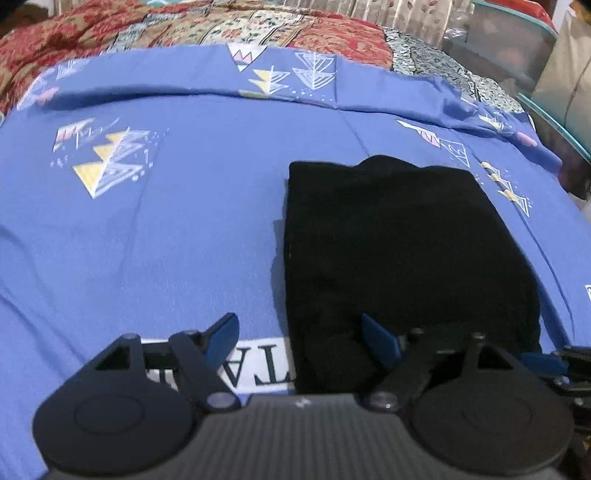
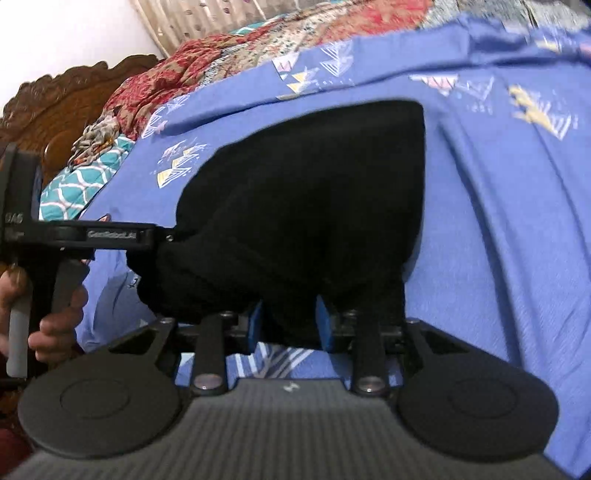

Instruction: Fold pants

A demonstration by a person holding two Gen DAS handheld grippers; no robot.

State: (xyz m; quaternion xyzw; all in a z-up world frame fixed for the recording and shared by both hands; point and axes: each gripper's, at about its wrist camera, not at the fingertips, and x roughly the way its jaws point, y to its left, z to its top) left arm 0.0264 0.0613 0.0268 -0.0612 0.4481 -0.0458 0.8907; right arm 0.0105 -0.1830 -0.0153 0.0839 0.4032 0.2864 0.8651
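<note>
The black pants (image 1: 399, 251) lie folded in a compact bundle on the blue bedsheet (image 1: 166, 229). My left gripper (image 1: 299, 328) is open at the bundle's near left corner, its right finger (image 1: 376, 336) over the black cloth and its left finger (image 1: 223, 330) over the sheet. In the right wrist view the pants (image 2: 303, 206) fill the middle. My right gripper (image 2: 290, 325) is shut on the near edge of the pants, with black cloth between its blue pads (image 2: 255, 325). The left gripper's body (image 2: 85, 236) and the hand holding it show at the left.
A red patterned quilt (image 1: 147, 29) lies bunched at the far side of the bed. A carved wooden headboard (image 2: 62, 107) and a teal patterned pillow (image 2: 81, 184) are at the left. A teal-rimmed container (image 1: 517, 48) stands at the far right. White printed lettering (image 1: 255, 362) is on the sheet.
</note>
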